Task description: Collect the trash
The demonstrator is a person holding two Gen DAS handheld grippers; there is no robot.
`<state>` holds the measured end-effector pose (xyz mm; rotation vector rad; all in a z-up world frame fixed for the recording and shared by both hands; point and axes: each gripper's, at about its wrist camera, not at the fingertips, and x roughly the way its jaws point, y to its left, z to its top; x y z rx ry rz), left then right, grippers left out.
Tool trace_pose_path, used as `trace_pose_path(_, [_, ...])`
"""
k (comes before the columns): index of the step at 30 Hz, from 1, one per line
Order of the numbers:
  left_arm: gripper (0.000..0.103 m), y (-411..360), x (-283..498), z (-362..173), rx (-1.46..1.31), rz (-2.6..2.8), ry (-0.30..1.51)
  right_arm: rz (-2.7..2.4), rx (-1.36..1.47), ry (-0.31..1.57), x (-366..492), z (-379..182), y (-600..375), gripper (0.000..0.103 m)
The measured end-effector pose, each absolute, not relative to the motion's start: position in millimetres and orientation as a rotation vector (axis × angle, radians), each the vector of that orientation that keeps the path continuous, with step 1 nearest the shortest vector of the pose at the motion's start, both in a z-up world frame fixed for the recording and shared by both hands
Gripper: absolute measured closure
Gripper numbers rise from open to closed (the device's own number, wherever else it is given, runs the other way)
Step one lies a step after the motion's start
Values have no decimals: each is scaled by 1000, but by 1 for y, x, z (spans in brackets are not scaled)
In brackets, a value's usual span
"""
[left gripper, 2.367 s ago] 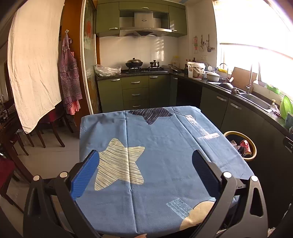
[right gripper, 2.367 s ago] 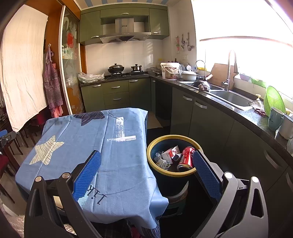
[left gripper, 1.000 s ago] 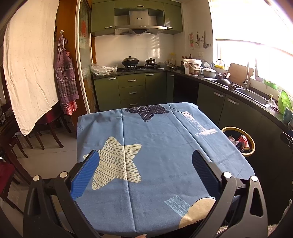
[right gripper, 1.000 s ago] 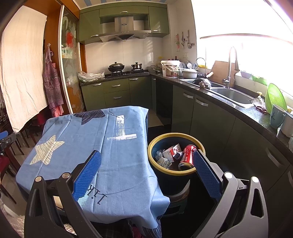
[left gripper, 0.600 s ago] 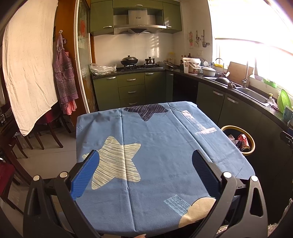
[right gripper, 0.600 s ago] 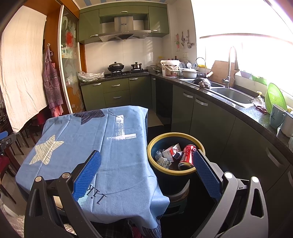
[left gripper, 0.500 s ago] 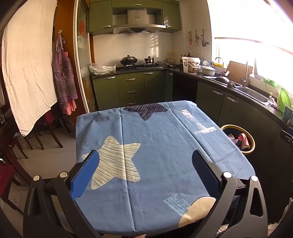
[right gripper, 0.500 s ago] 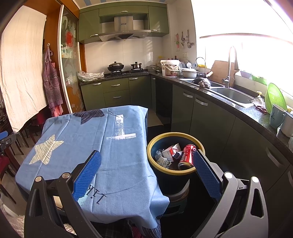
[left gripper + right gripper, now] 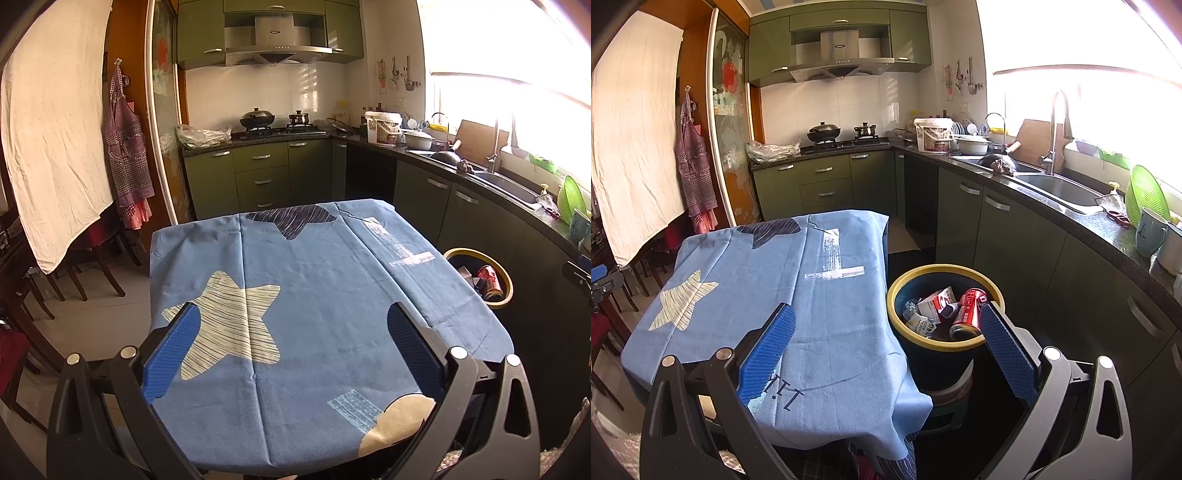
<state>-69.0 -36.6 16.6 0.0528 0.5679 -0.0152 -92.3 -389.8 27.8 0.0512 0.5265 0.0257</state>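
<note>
1. Your left gripper (image 9: 295, 332) is spread wide with nothing between its blue pads, held above the blue star-print tablecloth (image 9: 314, 295).
2. Your right gripper (image 9: 886, 332) is also spread wide and holds nothing; its left finger hangs over the cloth's draped edge, its right finger over the bin's near rim.
3. The yellow-rimmed bin (image 9: 897, 295) stands just ahead, between your right gripper's fingers, beside the table.
4. Inside the bin lie a red can (image 9: 967, 310), a small carton (image 9: 936, 301) and crumpled wrappers (image 9: 916, 317).
5. From your left gripper, the bin sits far off to the right, past the cloth's edge.
</note>
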Motion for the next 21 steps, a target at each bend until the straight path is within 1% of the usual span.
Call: trace_pose_path(21, [7,-37,-60,9,42,-24,612,13,57,544,-89,21,-388,5])
